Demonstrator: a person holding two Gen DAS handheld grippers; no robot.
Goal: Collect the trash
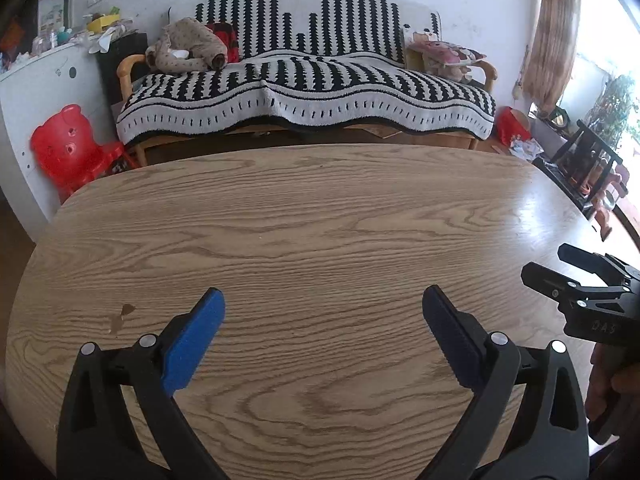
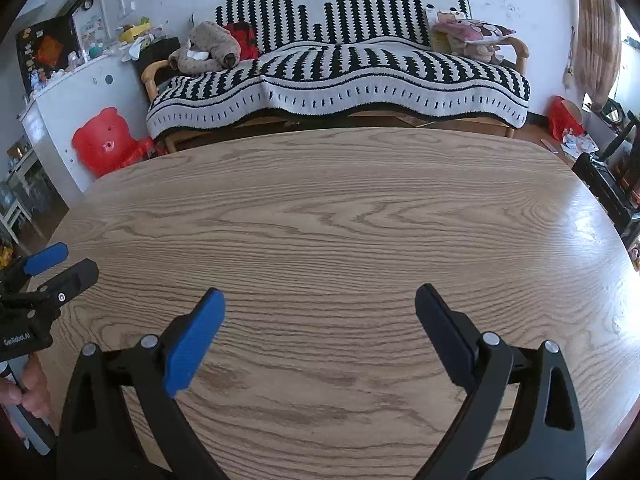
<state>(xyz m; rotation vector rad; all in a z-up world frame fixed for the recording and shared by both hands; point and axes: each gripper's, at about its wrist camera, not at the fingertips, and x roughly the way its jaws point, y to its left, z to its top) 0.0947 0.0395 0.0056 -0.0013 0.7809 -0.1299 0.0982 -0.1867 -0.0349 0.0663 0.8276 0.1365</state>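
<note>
My left gripper (image 1: 324,300) hangs open over the wooden table (image 1: 304,208), its blue-padded fingers wide apart with nothing between them. My right gripper (image 2: 320,300) is open too, over the same table (image 2: 328,200), also holding nothing. Each gripper shows in the other's view: the right gripper (image 1: 548,264) at the right edge, the left gripper (image 2: 72,262) at the left edge, both held by a hand (image 2: 24,384). No trash lies on the tabletop in either view. Crumpled paper (image 1: 526,148) lies on the floor beyond the table's far right corner.
A sofa (image 1: 304,80) under a black-and-white blanket stands behind the table. A red bear-shaped child's chair (image 1: 74,148) sits at the left, by a white cabinet (image 1: 36,92). A red bin (image 1: 512,124) and a dark rack (image 1: 580,168) stand at the right.
</note>
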